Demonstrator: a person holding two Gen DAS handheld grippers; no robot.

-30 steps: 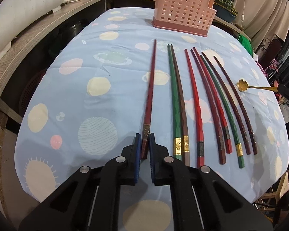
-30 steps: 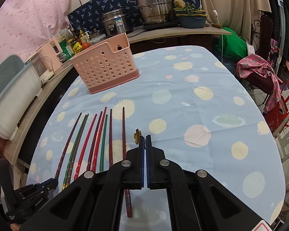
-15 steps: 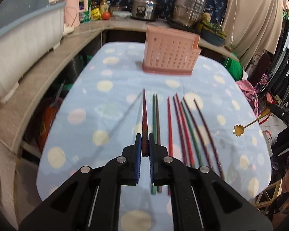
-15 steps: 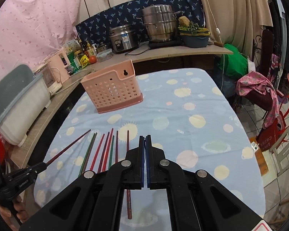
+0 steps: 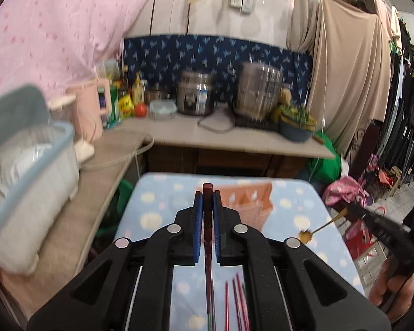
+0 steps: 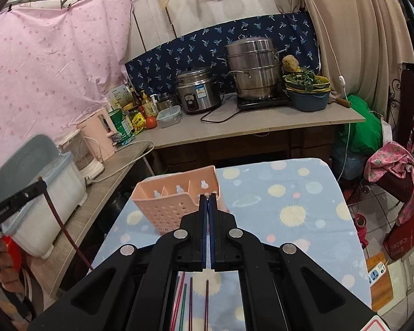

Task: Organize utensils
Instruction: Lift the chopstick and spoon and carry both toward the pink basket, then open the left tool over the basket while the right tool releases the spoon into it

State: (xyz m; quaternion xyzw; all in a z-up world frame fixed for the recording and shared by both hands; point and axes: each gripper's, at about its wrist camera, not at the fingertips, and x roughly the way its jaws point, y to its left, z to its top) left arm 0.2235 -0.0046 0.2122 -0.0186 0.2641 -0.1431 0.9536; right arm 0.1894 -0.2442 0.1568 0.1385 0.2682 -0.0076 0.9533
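My left gripper (image 5: 207, 195) is shut on a dark red chopstick (image 5: 207, 248), which hangs down between the pads above the table. In the right wrist view the left gripper (image 6: 41, 183) holds that chopstick (image 6: 60, 220) slanting down at the left. My right gripper (image 5: 354, 210) is shut on a gold spoon (image 5: 306, 235) with a flower-shaped bowl. In its own view the right gripper (image 6: 207, 197) is shut, and the spoon is barely visible there. A pink perforated basket (image 6: 165, 209) with compartments stands ahead on the spotted blue tablecloth (image 6: 289, 215). Several chopsticks (image 6: 190, 298) lie below.
A white dish bin (image 6: 41, 215) with a blue rim and a kettle (image 6: 80, 154) sit on the side counter at the left. A rice cooker (image 6: 198, 91), steamer pot (image 6: 254, 71) and blue bowl (image 6: 309, 99) stand on the back counter. A chair with cloth (image 6: 392, 171) is at the right.
Both grippers have risen well above the table. The left one lifted the dark red chopstick off the cloth, and it now hangs steeply. The right one carried the gold spoon up with it.
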